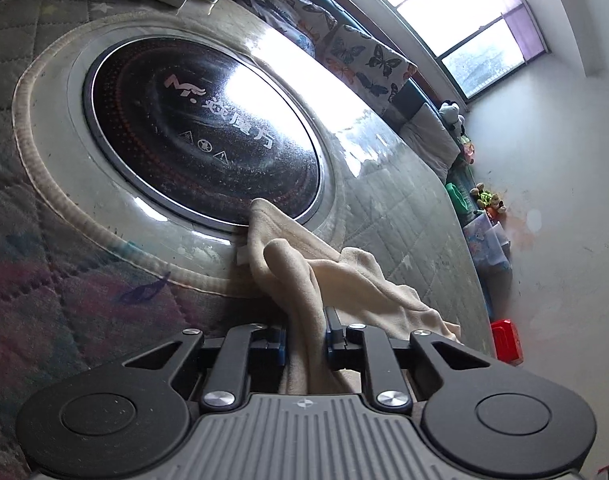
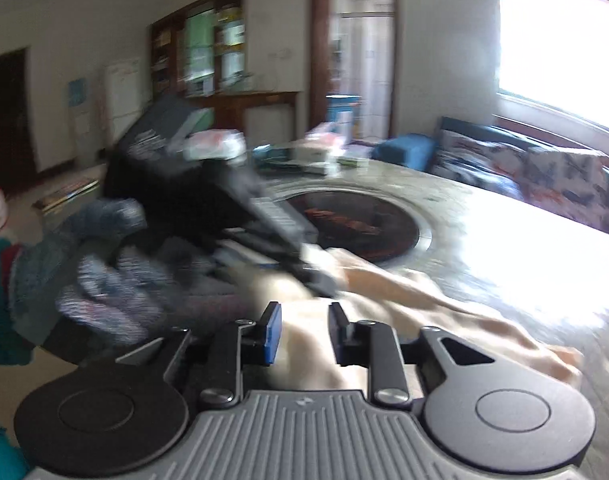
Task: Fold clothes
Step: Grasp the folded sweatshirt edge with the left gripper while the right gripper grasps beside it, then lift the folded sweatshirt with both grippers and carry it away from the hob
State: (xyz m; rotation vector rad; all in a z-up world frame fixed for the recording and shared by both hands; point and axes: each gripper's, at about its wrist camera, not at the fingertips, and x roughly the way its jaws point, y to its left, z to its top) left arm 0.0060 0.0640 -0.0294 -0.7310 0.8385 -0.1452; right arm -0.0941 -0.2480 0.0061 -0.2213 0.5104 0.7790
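The job looks to be at its gathering stage: a cream garment lies bunched and creased near the edge of the worktop, one end lapping onto the rim of the round black glass hob set into it, and no neat fold shows yet. The left gripper has its jaws drawn in on a thick bunch of the cloth, which runs between the two pads and back under the tool, so it is pinching the garment firmly. The right gripper has its jaws part-way apart with cream cloth seen between and beyond them; the view is blurred, and whether the pads actually touch or clamp the fabric cannot be told. In the right wrist view the left gripper, held in a gloved hand, sits on the cloth just ahead. The next move would likely call for the right jaws to take a second corner or edge, so both tools can pull the garment flat before a fold is laid.
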